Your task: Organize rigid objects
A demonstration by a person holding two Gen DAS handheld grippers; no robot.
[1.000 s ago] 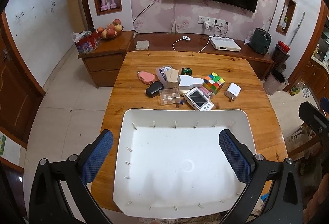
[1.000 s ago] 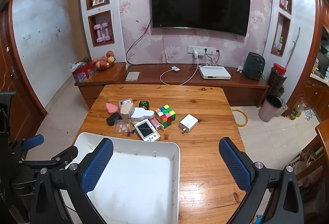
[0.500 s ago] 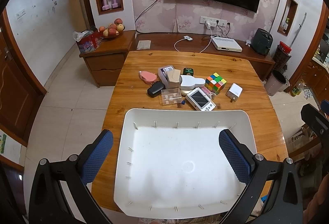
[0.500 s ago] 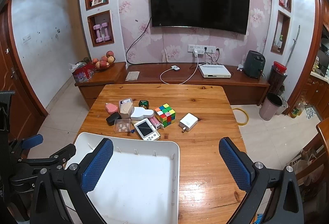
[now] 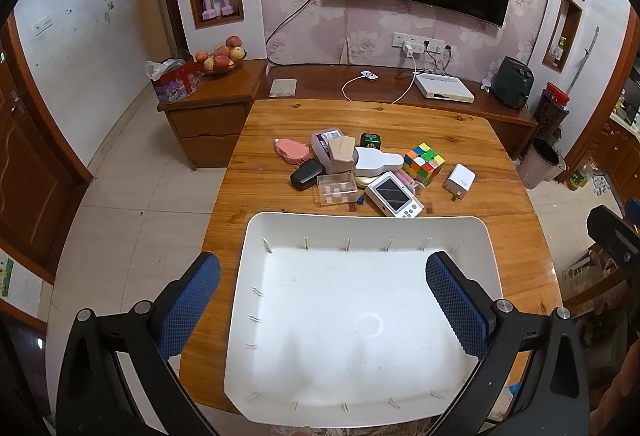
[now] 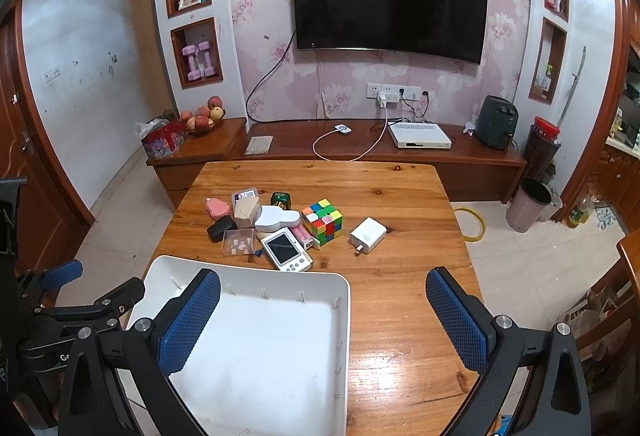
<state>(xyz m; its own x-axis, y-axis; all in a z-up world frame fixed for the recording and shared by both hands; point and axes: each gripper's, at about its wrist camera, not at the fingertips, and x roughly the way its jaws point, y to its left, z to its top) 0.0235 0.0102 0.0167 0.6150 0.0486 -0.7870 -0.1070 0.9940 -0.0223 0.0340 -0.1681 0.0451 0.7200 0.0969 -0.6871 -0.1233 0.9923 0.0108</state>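
Observation:
A white tray (image 5: 472,226) lies empty at the near end of the wooden table (image 5: 400,120); it also shows in the right wrist view (image 6: 340,284). Beyond it sits a cluster: a Rubik's cube (image 5: 424,163) (image 6: 323,222), a white charger (image 5: 460,180) (image 6: 368,232), a white handheld device (image 5: 394,194) (image 6: 286,250), a clear box (image 5: 337,188), a black case (image 5: 307,174), a pink item (image 5: 291,150) and several small boxes. My left gripper (image 5: 323,310) is open above the tray, empty. My right gripper (image 6: 323,320) is open over the tray's right rim, empty.
A low wooden cabinet (image 6: 360,148) with a white set-top box (image 6: 420,136) and a fruit bowl (image 6: 202,120) stands beyond the table under the TV (image 6: 390,2). A bin (image 6: 530,204) stands on the floor at right. The left gripper's body (image 6: 60,320) shows at the right view's left edge.
Both views have shifted slightly, the cameras lifting or tilting up a little. The objects and the tray have not moved. Both grippers stay open.

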